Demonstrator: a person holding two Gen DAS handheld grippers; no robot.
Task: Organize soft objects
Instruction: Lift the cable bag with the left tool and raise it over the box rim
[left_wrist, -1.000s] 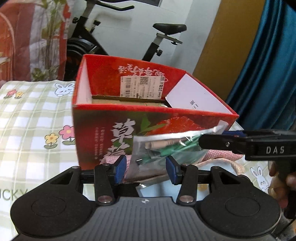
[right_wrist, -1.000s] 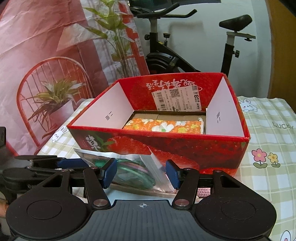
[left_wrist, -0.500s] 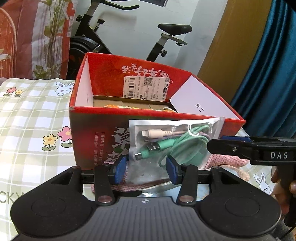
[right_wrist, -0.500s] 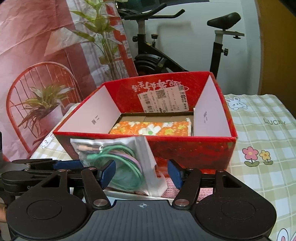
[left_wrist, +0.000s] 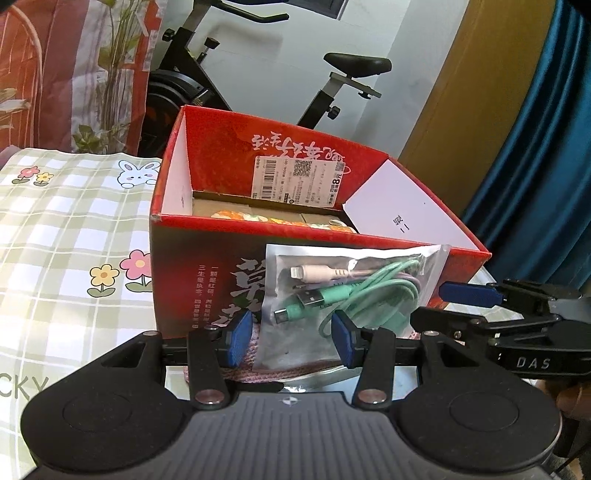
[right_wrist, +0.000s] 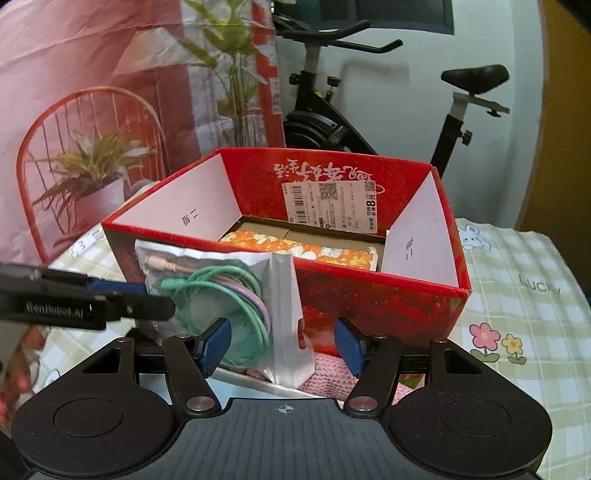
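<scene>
A clear zip bag of coiled green and pink cables (left_wrist: 351, 280) hangs upright in front of the red strawberry box (left_wrist: 207, 280). My left gripper (left_wrist: 291, 341) is shut on the bag's lower part. In the right wrist view it comes in from the left (right_wrist: 155, 297) to the bag (right_wrist: 221, 291). My right gripper (right_wrist: 280, 345) stands open around the bag, its right pad well apart from it. An orange floral cloth (right_wrist: 306, 251) lies inside the box (right_wrist: 388, 299). From the left wrist view the right gripper (left_wrist: 430, 302) sits at the bag's right edge.
A pink knitted piece (right_wrist: 325, 369) lies on the checked tablecloth (left_wrist: 55, 240) just before the box, beside something silvery (left_wrist: 321, 374). An exercise bike (right_wrist: 332, 122) stands behind the table, a blue curtain (left_wrist: 535, 166) at the right.
The bag has risen from low on the box's front to near its rim and turned upright. The right gripper's jaws stand slightly wider around it.
</scene>
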